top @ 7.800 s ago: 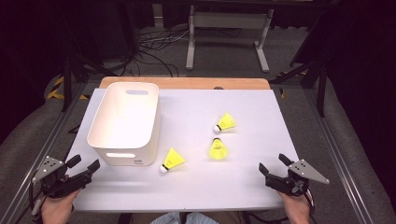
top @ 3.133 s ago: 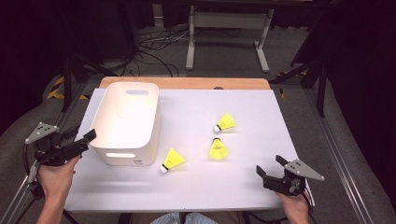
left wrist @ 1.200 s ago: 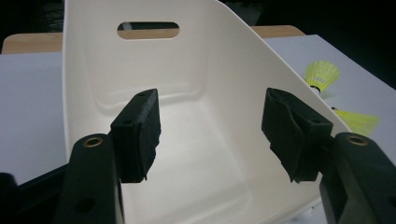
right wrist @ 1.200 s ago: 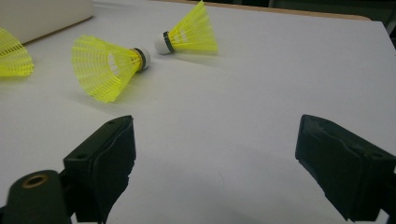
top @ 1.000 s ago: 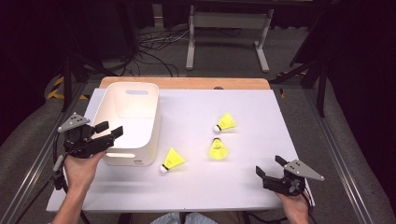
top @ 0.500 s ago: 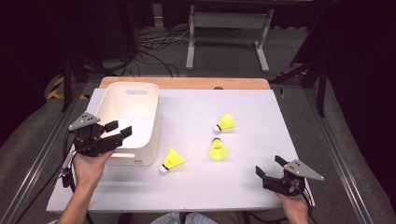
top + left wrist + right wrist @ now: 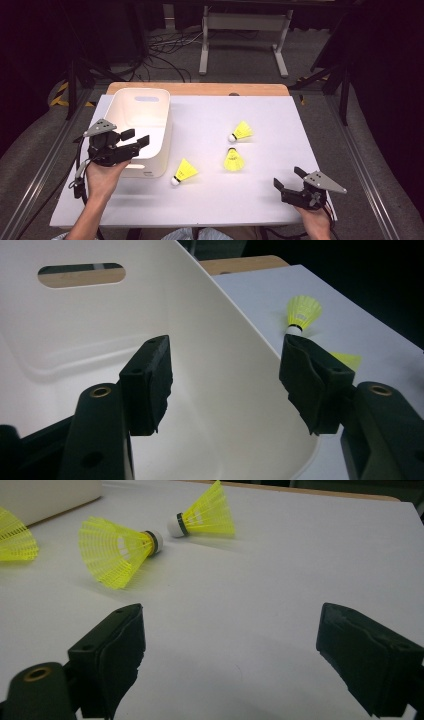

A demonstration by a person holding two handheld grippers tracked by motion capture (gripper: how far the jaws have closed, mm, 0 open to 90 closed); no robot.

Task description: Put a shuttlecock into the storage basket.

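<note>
White tabletop (image 7: 210,200) lies bare around the right gripper (image 7: 289,180); left gripper (image 7: 137,141), fingers spread, straddles the bin's rim (image 7: 167,131).

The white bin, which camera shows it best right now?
The high view: the whole white bin shows there, rim, handle slot and place at the table's left, with the left hand-held gripper over its near edge. The left gripper view shows its inner wall and slot up close; the right gripper view catches just a corner.

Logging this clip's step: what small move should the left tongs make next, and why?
Probably close on the white bin's near right wall: the left tongs are open and straddle that wall, one jaw inside and one outside, with the yellow shuttlecocks lying on the table beyond.
</note>
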